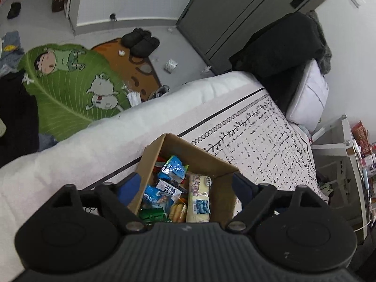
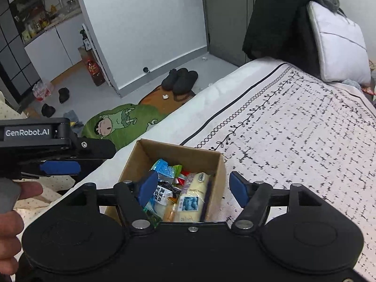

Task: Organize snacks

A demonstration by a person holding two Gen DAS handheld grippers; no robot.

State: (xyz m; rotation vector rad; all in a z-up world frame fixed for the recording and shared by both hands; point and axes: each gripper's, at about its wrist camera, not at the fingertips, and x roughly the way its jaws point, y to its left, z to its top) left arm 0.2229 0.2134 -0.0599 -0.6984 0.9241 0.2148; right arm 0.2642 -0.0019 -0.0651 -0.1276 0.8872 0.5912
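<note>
- The cardboard box (image 1: 212, 164) sits on the white bed cover (image 1: 258, 127), near the bed's edge. It is full of snacks.
- A long pale yellow cake pack (image 1: 198, 199) lies at the box's 3 o'clock side. Blue packets (image 1: 172, 168) lie toward 12 o'clock.
- The left gripper (image 1: 185, 188) hangs over the box. Its blue fingers (image 1: 128, 189) are wide apart and hold nothing.
- The right gripper (image 2: 193, 188) hangs over the box too. Its fingers are apart and empty.
- A green leaf rug (image 1: 70, 87) lies on the floor at 10 o'clock from the box.
</note>
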